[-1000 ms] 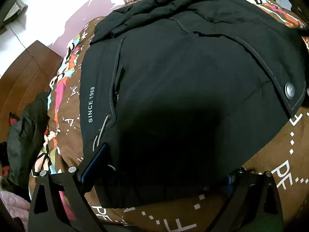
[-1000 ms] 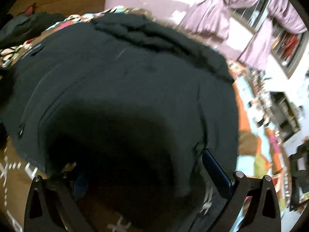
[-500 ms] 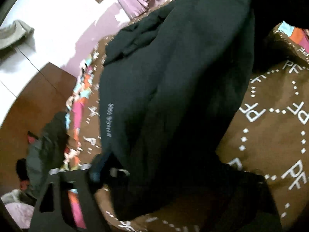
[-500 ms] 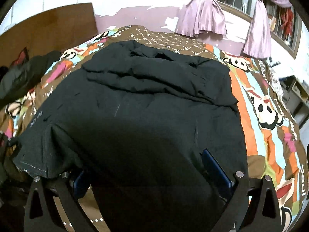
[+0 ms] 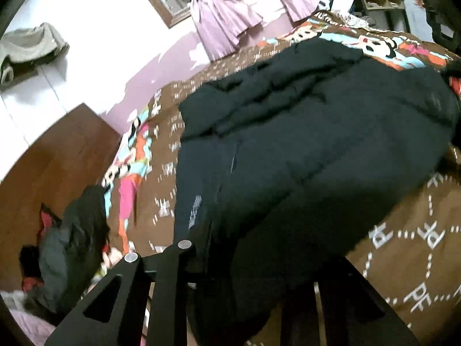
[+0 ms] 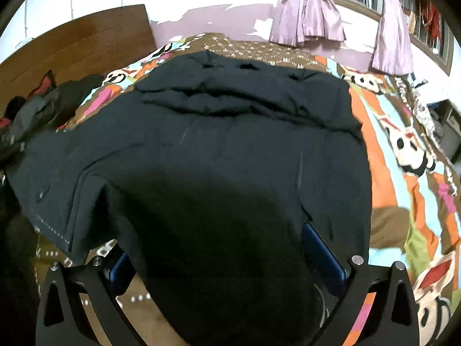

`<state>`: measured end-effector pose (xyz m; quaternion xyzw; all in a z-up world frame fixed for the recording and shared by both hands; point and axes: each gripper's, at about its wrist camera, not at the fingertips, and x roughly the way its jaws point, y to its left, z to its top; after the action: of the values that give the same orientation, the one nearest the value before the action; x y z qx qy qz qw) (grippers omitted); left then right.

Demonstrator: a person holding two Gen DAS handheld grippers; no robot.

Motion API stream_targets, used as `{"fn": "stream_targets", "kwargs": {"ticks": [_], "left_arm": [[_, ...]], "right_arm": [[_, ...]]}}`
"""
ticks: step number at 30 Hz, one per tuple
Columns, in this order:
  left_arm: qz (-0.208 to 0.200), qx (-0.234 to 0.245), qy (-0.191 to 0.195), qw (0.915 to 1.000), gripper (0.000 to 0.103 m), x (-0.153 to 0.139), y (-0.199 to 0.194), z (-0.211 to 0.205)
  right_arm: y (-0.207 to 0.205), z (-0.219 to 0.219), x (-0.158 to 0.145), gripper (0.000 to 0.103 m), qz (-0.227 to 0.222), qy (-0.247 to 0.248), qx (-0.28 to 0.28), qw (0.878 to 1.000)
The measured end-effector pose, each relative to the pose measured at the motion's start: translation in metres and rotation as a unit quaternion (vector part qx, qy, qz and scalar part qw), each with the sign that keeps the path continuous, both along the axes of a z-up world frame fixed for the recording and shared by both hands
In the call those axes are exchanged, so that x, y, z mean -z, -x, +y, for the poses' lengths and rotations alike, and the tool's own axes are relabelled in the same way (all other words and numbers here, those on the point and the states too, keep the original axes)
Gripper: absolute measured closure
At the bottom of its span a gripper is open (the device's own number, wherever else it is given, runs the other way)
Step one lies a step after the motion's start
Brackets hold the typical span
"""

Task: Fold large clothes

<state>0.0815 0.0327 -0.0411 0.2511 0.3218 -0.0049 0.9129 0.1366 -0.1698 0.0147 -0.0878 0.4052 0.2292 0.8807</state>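
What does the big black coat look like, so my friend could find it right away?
Start at the bed with the brown cartoon bedspread under the window with pink curtains. Spread across its middle lies the black jacket, wide and puffy. Unlike the crumpled dark clothes pile by the wooden headboard, it lies flat and has white stitching along one edge.

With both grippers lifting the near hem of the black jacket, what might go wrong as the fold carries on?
The bulky black jacket bunches between the right gripper fingers, so it may slip out. The left gripper seems to hold only an edge, so the fold may skew. Its far end already lies rumpled on the patterned bedspread.
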Motion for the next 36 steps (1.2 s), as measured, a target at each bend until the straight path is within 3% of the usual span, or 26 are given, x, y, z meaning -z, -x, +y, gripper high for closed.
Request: {"fn": "stream_targets", "kwargs": {"ticks": [5,7,11,16,20,22,27,31,36], "left_arm": [[-0.017,0.022,0.005,0.9996,0.083,-0.035,-0.02,-0.013],[-0.016,0.027,0.015,0.9994,0.083,-0.044,-0.029,-0.01],[-0.01,0.027,0.037,0.9989,0.083,-0.059,-0.048,-0.011],[0.005,0.029,0.077,0.9966,0.083,-0.075,-0.066,-0.007],[0.007,0.028,0.087,0.9958,0.083,-0.084,-0.073,-0.005],[0.006,0.026,0.085,0.996,0.083,-0.084,-0.072,-0.006],[0.001,0.013,0.091,0.9958,0.083,-0.083,-0.068,0.001],[-0.005,0.005,0.09,0.9959,0.083,-0.083,-0.063,0.006],[-0.033,-0.018,0.11,0.9932,0.086,-0.075,-0.046,0.018]], "right_arm": [[0.021,-0.006,0.013,0.0,0.014,-0.033,-0.018,0.999],[0.028,-0.002,0.018,0.0,0.011,-0.026,-0.02,0.999],[0.037,0.01,0.031,0.0,-0.021,0.044,-0.004,0.999],[0.035,0.019,0.058,0.0,-0.059,0.17,0.039,0.983],[0.032,0.008,0.05,0.0,-0.115,0.209,0.101,0.966],[0.036,-0.002,0.036,0.0,-0.146,0.191,0.126,0.963],[0.042,-0.015,0.004,0.03,-0.187,0.147,0.131,0.962],[0.044,-0.007,-0.011,0.072,-0.215,0.144,0.105,0.96],[0.052,0.004,-0.031,0.087,-0.254,0.125,0.102,0.954]]}}
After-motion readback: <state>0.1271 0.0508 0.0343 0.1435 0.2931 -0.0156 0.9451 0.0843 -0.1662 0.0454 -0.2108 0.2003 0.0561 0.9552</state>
